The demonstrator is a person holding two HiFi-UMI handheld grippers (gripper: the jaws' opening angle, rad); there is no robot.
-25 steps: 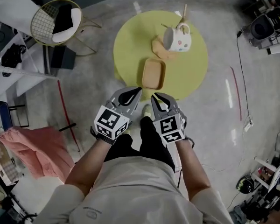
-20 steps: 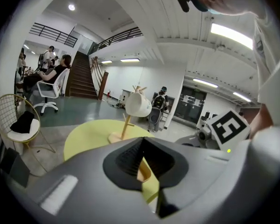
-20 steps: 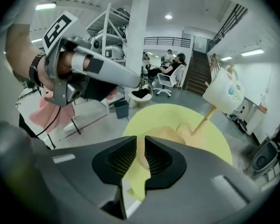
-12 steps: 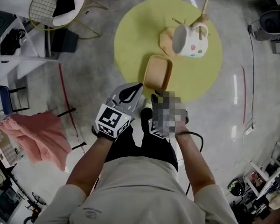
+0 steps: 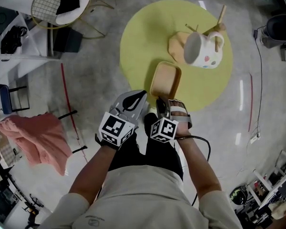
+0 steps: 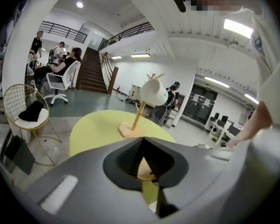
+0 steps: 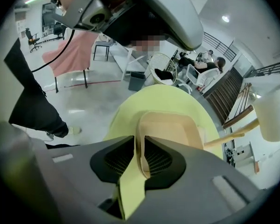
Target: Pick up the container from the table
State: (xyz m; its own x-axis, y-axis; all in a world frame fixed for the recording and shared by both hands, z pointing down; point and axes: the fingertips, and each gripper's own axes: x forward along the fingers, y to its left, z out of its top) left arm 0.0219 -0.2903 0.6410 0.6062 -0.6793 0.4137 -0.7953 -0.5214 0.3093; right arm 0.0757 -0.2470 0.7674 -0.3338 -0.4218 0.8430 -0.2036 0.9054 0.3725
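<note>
moved: right gripper (image 5: 160, 100) has rolled and gone forward to the near end of the container (image 5: 166, 78). left gripper (image 5: 141, 95) sits about where it was. table (image 5: 143, 42), container and mug stand (image 5: 177, 43) have slid right in the head view.
pink cloth (image 5: 38, 140): far left, draped over a dark-legged frame on the floor, well apart from the table.
wire chair (image 5: 46, 8): top left, white cushion (image 5: 71, 14) with a dark item on it. Near the table's left side, not touching.
left gripper: just short of the table's near edge, beside the right gripper. Jaws together, tips meeting (image 6: 142, 141), nothing between them. A sliver of the container shows through the hollow behind the tips.
right gripper: at the container's near end. Jaws narrow (image 7: 139, 141), the container's near wall stands in the gap with a pad on either side. Table surface shows through the gap lower down.
container: tan, shallow, rounded rectangle, empty. Flat on the table near its front edge, between the grippers and the mug stand.
table: round, yellow-green.
mug stand: wooden, its flat base lies near the container's far end.
mug (image 5: 200, 50): white with coloured dots, hung on the stand on its side, right of the container.
</note>
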